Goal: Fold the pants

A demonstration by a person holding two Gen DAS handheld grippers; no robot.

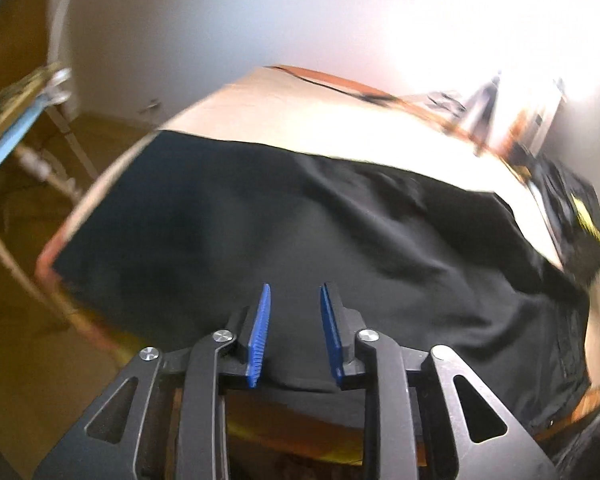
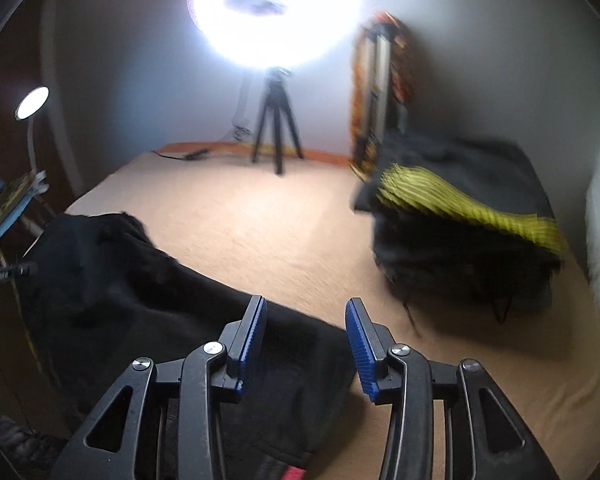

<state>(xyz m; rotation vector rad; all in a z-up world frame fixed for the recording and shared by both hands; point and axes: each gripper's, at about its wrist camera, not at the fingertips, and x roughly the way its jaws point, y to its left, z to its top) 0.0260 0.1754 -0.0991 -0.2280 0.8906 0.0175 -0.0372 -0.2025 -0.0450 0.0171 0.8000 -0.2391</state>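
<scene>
Pants (image 1: 300,232), one black, creased pair, lay spread across the tan table (image 1: 340,128); left gripper (image 1: 295,296) and right gripper (image 2: 306,312) hovered, both spread, pinching nothing.

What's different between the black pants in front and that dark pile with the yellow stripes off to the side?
The black pants lie spread out low across the table; the pile with the yellow stripes is heaped up higher. The pants are plain black, while the pile shows a yellow ribbed band. The pants lie right under the right gripper, which is open; the pile sits farther off. Both are dark cloth resting on the same tan surface.
</scene>
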